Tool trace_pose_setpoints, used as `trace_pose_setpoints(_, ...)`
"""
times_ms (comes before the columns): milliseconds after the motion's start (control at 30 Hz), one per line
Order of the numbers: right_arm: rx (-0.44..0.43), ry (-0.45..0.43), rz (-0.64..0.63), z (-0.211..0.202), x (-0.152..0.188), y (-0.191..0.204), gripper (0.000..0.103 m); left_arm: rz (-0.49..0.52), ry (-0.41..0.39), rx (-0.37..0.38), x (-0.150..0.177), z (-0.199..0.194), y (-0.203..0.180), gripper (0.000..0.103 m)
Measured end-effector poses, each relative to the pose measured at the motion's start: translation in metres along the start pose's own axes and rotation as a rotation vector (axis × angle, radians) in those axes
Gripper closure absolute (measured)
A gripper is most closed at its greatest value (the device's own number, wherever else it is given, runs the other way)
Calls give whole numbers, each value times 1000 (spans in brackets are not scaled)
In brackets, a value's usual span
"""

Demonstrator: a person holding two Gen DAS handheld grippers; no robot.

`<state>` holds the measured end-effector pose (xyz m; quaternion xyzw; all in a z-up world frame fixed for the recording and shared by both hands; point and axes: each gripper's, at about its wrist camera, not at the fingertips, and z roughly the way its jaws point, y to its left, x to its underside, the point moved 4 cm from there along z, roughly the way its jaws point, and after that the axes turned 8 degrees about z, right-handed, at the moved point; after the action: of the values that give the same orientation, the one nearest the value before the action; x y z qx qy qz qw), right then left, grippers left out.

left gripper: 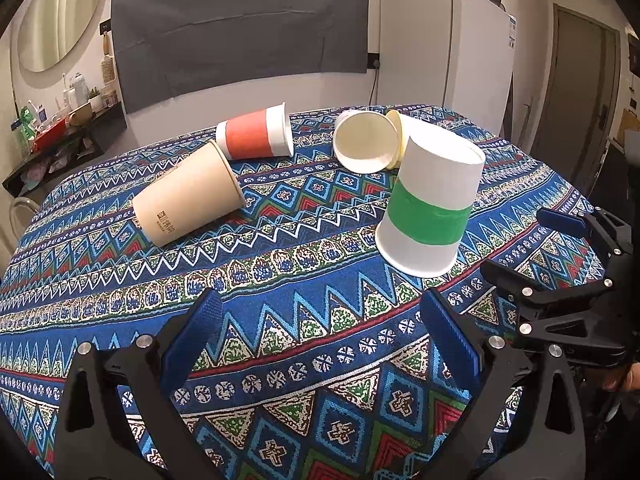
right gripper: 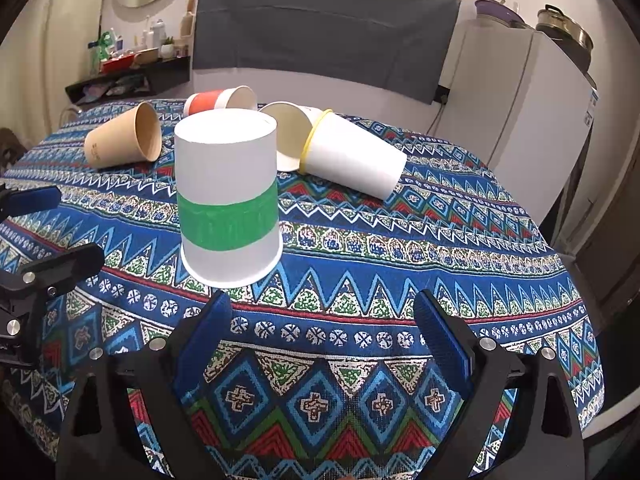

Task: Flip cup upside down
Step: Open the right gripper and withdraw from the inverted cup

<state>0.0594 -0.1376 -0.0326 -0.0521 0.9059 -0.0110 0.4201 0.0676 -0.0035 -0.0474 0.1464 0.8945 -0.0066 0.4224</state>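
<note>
A white paper cup with a green band (left gripper: 430, 196) (right gripper: 227, 196) stands upside down, rim on the patterned tablecloth (left gripper: 280, 280) (right gripper: 400, 240). My left gripper (left gripper: 326, 332) is open and empty, short of the cup and to its left. My right gripper (right gripper: 324, 328) is open and empty, just in front of the cup and a little to its right. The right gripper also shows at the right edge of the left wrist view (left gripper: 532, 244). The left gripper shows at the left edge of the right wrist view (right gripper: 52, 228).
Several other cups lie on their sides behind: a brown one (left gripper: 188, 196) (right gripper: 124, 142), a red-banded one (left gripper: 256, 134) (right gripper: 218, 100), a plain white one (left gripper: 366, 142) (right gripper: 288, 132) and a yellow-rimmed white one (right gripper: 352, 158). A white fridge (left gripper: 444, 52) stands behind the table.
</note>
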Motion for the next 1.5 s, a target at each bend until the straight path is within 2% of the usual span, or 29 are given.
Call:
trace_pose_setpoints(167,-3,1,3,1,0,0,15,12,3,0,0,1,-2,6)
trace_pose_setpoints(633,-12,-12,6,-2,2,1,14,28,24,-64,0,2,-1,6)
trace_pose_setpoints(1500,-6,1,-4,2,2,6,14,79,26,-95,0,2,-12,6)
